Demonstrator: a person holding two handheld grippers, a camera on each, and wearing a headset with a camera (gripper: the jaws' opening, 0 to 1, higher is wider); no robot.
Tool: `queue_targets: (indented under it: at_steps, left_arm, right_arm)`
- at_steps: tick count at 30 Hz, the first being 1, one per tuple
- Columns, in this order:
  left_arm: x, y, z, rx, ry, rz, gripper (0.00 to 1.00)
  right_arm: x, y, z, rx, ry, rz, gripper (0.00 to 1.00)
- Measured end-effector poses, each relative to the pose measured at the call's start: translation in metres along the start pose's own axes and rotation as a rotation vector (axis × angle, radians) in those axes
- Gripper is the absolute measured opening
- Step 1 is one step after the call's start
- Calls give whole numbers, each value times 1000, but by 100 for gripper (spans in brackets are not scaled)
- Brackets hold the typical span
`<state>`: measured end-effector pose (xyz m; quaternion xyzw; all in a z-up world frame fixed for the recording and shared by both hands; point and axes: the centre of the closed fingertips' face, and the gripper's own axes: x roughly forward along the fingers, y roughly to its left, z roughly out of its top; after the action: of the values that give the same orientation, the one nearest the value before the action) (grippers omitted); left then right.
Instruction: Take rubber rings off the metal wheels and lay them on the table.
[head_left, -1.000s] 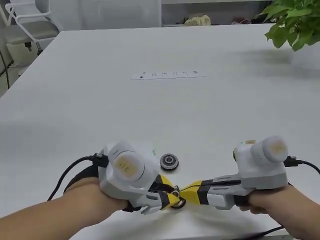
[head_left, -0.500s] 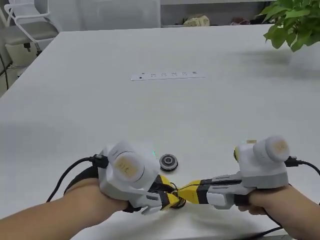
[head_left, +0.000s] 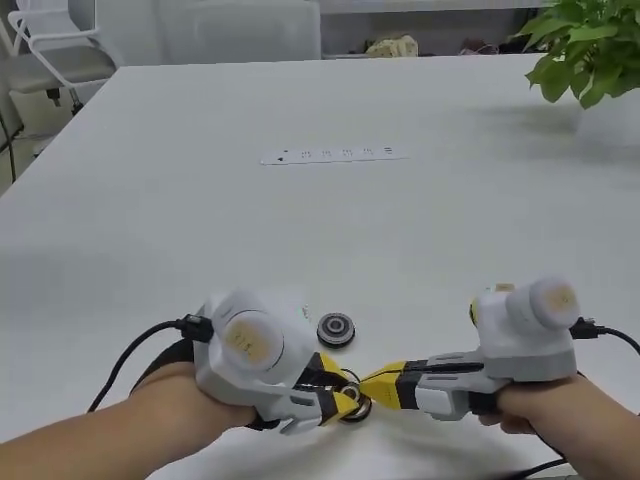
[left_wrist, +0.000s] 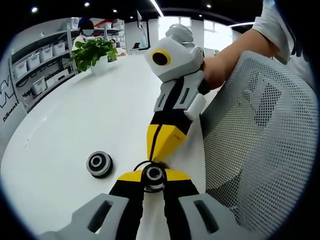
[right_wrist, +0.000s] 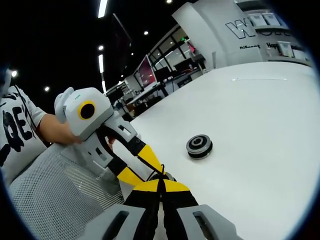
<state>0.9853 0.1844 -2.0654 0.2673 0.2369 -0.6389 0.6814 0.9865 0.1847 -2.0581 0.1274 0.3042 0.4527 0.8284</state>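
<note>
Both stay put: left hand-held gripper (left_wrist: 153, 177) clamps the wheel (left_wrist: 153, 174), right hand-held gripper (right_wrist: 160, 181) pinches its rubber ring (left_wrist: 141, 165), not yet off.

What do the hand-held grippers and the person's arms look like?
Both the left hand-held gripper and the right hand-held gripper have pale grey-white bodies with a rounded housing bearing a yellowish disc, and tapering yellow-and-black jaws. A black cable trails from each. Forearms are bare; a short white sleeve shows in the left gripper view.
</note>
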Motion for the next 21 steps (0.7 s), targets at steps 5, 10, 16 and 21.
queue_targets:
  at_steps: [5, 10, 16, 21]
  left_arm:
    - [-4, -3, 3, -19, -6, -20, 10]
    - [-9, -4, 6, -24, -8, -30, 18]
    - [-19, -7, 14, -31, -30, -37, 21]
    - [-33, -9, 15, -36, -42, -39, 27]
  right_arm:
    - [0, 0, 1, 1, -2, 2, 0]
    - [-3, -1, 7, 19, -28, 1, 0]
    - [-4, 0, 7, 14, -26, 0, 0]
    - [-6, 2, 12, 7, -34, 9, 0]
